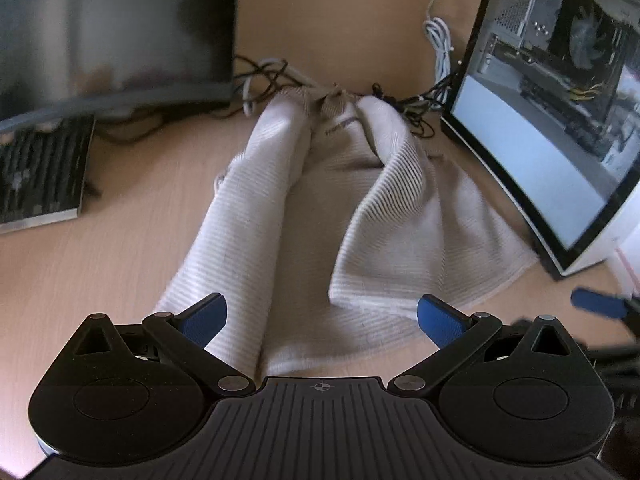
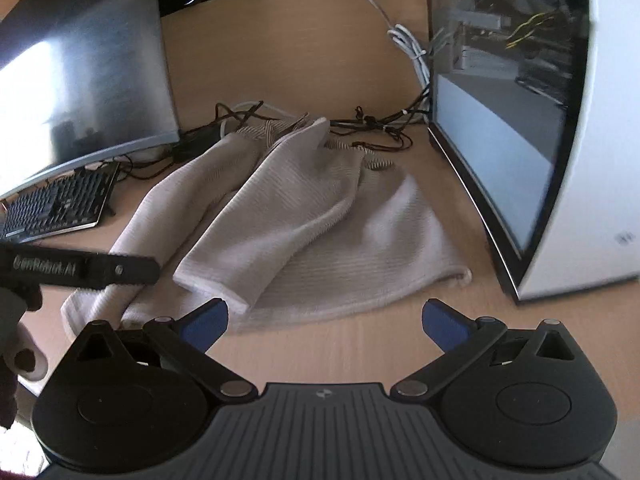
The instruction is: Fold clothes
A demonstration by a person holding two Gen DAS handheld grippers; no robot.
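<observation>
A white ribbed knit sweater point(image 1: 320, 216) lies on the wooden desk with both sleeves folded in over its body. It also shows in the right wrist view point(image 2: 320, 236). My left gripper point(image 1: 322, 320) is open and empty, hovering just above the sweater's near hem, with the left sleeve under its left finger. My right gripper point(image 2: 325, 322) is open and empty above bare desk, just short of the sweater's hem and sleeve cuff point(image 2: 212, 284). The left gripper's body point(image 2: 80, 268) shows at the left of the right wrist view.
A monitor point(image 1: 112, 28) and keyboard point(image 1: 40, 176) stand at the left. A white computer case with a glass side point(image 2: 520, 120) stands at the right, close to the sweater. Tangled cables point(image 2: 372, 124) lie behind the sweater. The desk point(image 2: 340, 352) is light wood.
</observation>
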